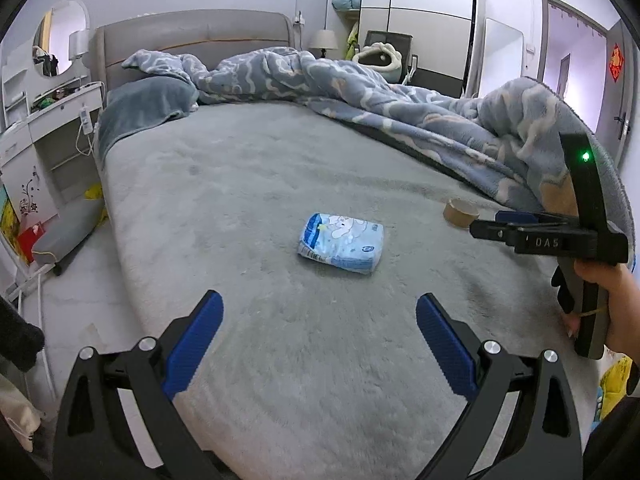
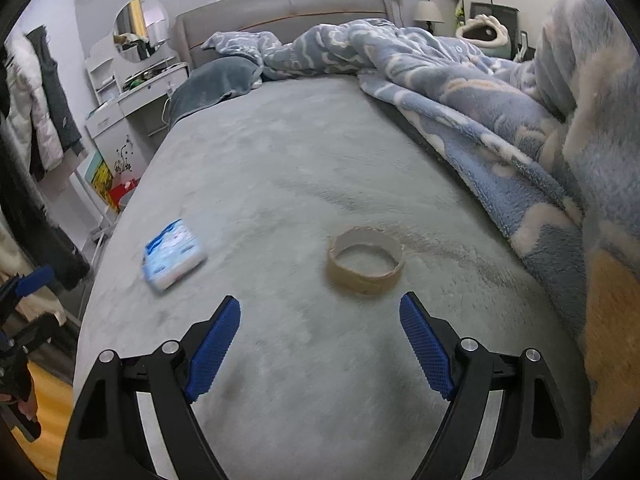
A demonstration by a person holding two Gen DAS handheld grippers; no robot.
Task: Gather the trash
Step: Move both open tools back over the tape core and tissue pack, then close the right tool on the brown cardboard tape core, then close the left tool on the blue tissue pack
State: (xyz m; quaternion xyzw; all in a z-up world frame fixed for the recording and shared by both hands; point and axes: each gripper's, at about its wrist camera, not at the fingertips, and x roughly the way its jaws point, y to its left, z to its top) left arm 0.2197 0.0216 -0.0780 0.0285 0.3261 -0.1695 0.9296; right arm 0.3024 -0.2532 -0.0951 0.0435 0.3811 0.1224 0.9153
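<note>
A blue and white tissue pack (image 1: 341, 247) lies on the grey bed (image 1: 240, 184), ahead of my left gripper (image 1: 319, 306), which is open and empty. The pack also shows in the right wrist view (image 2: 174, 254), to the left. A brown cardboard tape ring (image 2: 365, 260) lies on the bed just ahead of my right gripper (image 2: 320, 312), which is open and empty. In the left wrist view the ring (image 1: 460, 212) sits at the right, just beyond the right gripper seen from the side (image 1: 486, 228).
A blue patterned blanket (image 1: 400, 96) is bunched along the bed's right side and head. A grey pillow (image 1: 140, 108) lies at the head. A white dresser (image 1: 48, 128) stands left of the bed. A wardrobe (image 1: 416, 16) stands at the back.
</note>
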